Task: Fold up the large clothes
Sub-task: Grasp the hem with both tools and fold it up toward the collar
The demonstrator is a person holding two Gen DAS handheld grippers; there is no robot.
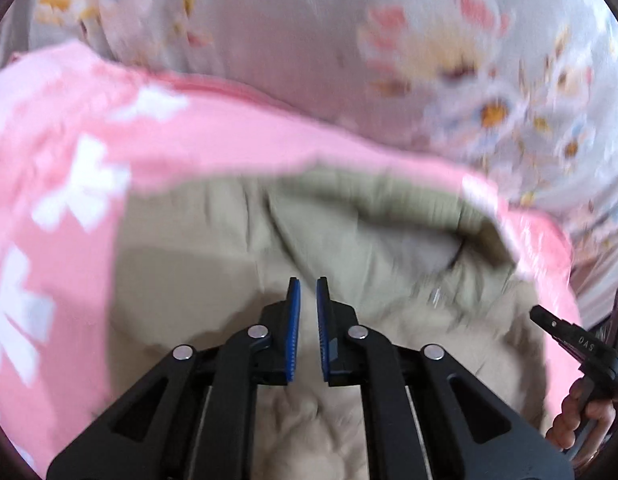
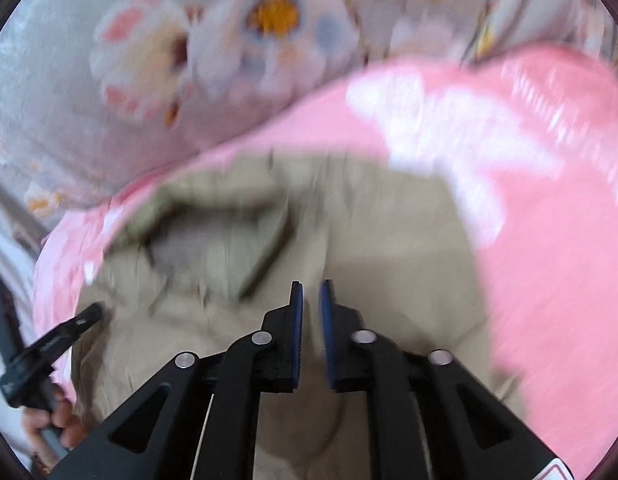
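A beige padded jacket (image 1: 209, 248) lies spread on a pink blanket (image 1: 49, 160), its olive ribbed collar (image 1: 369, 196) at the far end. My left gripper (image 1: 308, 280) hovers over the jacket's body, its blue pads almost together with nothing visibly pinched. In the right wrist view the same jacket (image 2: 389, 220) and collar (image 2: 229, 200) appear blurred. My right gripper (image 2: 311, 283) is above the cloth with a narrow gap between its pads and nothing in it. Each gripper shows at the other view's edge: the right gripper (image 1: 549, 320) and the left gripper (image 2: 93, 312).
The pink blanket (image 2: 529, 240) has white bow prints and surrounds the jacket. Behind it lies grey floral bedding (image 1: 309, 40) (image 2: 69, 80). A person's hand (image 1: 577, 420) holds the right gripper's handle, and another hand (image 2: 61, 412) holds the left one.
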